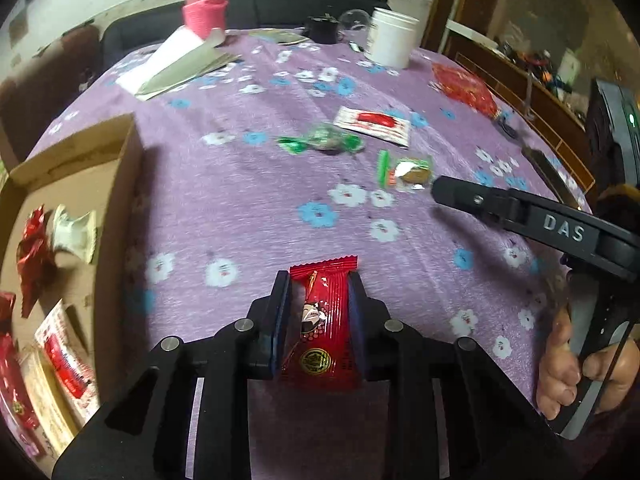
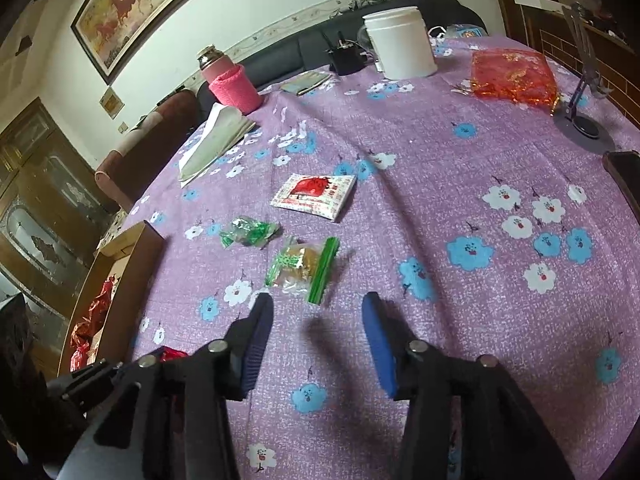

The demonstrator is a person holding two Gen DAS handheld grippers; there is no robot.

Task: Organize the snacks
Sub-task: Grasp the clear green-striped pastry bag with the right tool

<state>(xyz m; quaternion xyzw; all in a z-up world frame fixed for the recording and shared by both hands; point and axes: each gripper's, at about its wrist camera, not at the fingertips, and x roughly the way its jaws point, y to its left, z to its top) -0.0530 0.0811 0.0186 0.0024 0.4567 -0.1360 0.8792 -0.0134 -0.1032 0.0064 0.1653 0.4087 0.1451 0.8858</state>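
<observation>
The left claw (image 1: 319, 280) grips a red snack packet (image 1: 320, 328) above the desk's (image 1: 248, 208) near edge — a carry, it appears, toward the cardboard box (image 1: 124, 168) at the left edge, which already holds several wrappers. The right claw (image 2: 318, 304) hangs open just short of a green-striped snack bag (image 2: 304, 266) mid-desk; next it must straddle that bag and close.

Purple floral tablecloth (image 2: 400, 152); red snack packet (image 1: 322, 328); possibly blue-padded fingers (image 2: 378, 344).
</observation>
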